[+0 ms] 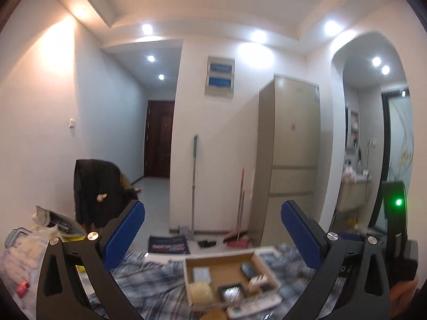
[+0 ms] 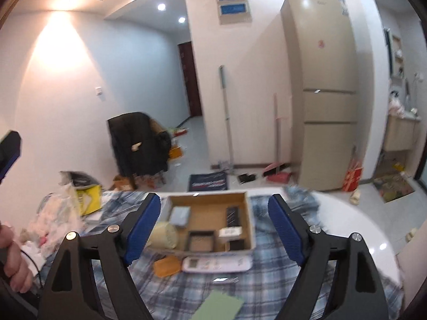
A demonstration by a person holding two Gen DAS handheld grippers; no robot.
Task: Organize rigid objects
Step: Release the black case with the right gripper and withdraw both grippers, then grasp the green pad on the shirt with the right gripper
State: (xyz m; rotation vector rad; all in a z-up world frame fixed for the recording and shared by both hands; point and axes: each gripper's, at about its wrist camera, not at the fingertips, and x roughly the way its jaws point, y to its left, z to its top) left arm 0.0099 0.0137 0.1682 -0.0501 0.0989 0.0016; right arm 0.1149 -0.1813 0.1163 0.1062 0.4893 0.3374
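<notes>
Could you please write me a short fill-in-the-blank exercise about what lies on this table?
1. The cardboard box sits on a checked ____.
2. The white remote control lies ____ the box, on its near side.
3. Beside the remote lies a flat ____-coloured object.
4. Both the left hand-held gripper and the right hand-held gripper are ____, with nothing between the pads.

Missing words: cloth; outside; orange; open

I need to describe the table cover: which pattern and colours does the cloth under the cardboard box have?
The cloth is blue-grey and white plaid, clearest in the right wrist view.
</notes>
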